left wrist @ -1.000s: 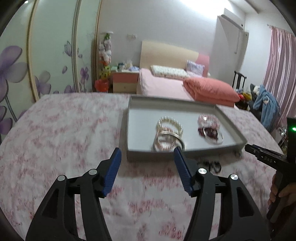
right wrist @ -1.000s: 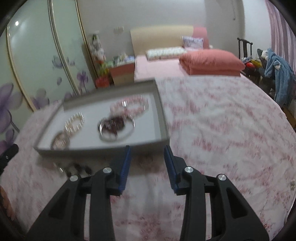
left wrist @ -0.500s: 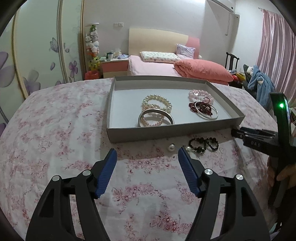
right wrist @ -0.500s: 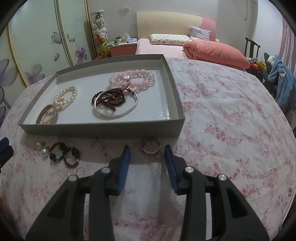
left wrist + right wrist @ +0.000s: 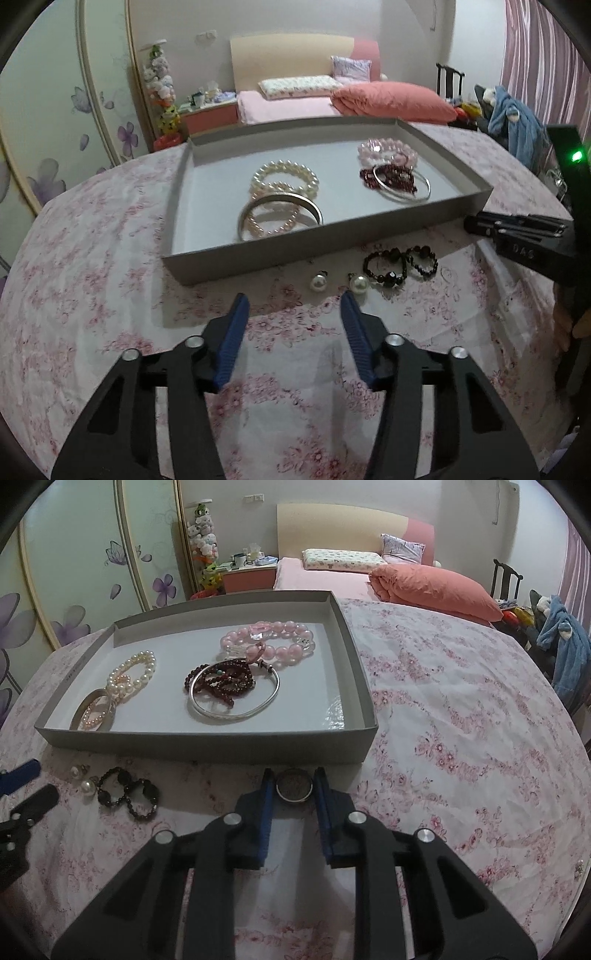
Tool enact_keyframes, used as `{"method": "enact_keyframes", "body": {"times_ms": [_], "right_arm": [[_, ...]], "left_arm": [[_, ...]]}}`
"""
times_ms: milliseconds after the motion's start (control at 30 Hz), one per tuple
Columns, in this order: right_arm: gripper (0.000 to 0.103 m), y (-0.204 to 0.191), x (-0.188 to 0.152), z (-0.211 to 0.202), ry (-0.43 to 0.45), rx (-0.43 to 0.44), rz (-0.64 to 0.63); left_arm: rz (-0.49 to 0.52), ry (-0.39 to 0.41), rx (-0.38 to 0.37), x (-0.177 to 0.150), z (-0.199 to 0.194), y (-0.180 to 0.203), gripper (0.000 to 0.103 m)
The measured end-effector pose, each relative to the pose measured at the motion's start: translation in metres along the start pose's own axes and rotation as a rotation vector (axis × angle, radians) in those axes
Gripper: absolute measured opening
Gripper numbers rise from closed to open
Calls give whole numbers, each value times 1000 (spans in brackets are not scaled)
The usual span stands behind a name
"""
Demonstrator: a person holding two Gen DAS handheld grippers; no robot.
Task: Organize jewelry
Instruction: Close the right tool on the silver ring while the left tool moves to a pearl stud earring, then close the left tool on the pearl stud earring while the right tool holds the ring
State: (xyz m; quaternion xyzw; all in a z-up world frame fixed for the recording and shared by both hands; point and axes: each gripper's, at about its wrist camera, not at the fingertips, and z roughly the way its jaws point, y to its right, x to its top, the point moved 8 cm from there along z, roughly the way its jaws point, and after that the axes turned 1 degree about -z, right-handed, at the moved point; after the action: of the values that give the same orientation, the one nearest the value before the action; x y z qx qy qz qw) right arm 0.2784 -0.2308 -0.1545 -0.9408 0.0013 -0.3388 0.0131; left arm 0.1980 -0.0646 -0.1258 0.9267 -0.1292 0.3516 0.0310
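Observation:
A grey tray [image 5: 325, 254] [image 5: 207, 744] on the floral cloth holds pearl bracelets [image 5: 284, 179], a silver bangle [image 5: 280, 214], dark red beads [image 5: 221, 681] and a pink bead bracelet [image 5: 269, 644]. In front of the tray lie two pearl earrings [image 5: 338, 282] and two black bead rings [image 5: 400, 264] [image 5: 127, 794]. My left gripper [image 5: 293, 306] is open, just short of the pearl earrings. My right gripper [image 5: 293, 788] is open with its fingers on either side of a silver ring [image 5: 294, 785] lying on the cloth.
The table is covered with a pink floral cloth [image 5: 461, 738]. Behind it stand a bed with a salmon quilt [image 5: 432, 587], a nightstand [image 5: 249, 578] and a chair with a blue garment [image 5: 561, 638]. The right gripper's body [image 5: 524, 243] shows in the left view.
Both grippers have moved forward and down toward the items in front of the tray. The silver ring now lies between my right fingers; the pearl earrings are closer to my left gripper.

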Motion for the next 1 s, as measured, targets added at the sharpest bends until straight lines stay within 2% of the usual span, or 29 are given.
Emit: {"method": "enact_keyframes", "body": {"times_ms": [100,267,433,600,833,1000], "right_arm": [[22,1,0,0,0,7,3],[22,0,0,0,0,15,7],[22,-1,0,-1,0,16,7],[22,-3,1,-1,0,16,0],[22,-25,-7,-7,-6,52,-59],[22,-36,-9,-9,-2,52,-96]], "left_arm": [[5,-22,3,0,9,3,42],[15,-26,-1,4,14,9,41],[5,-36,1,8,21,13,33],[-7,-33,15,10,24,9,16],[-44,-35,56,-2,14,-19,16],[-70,-35,49,-5,11,-28,17]]}}
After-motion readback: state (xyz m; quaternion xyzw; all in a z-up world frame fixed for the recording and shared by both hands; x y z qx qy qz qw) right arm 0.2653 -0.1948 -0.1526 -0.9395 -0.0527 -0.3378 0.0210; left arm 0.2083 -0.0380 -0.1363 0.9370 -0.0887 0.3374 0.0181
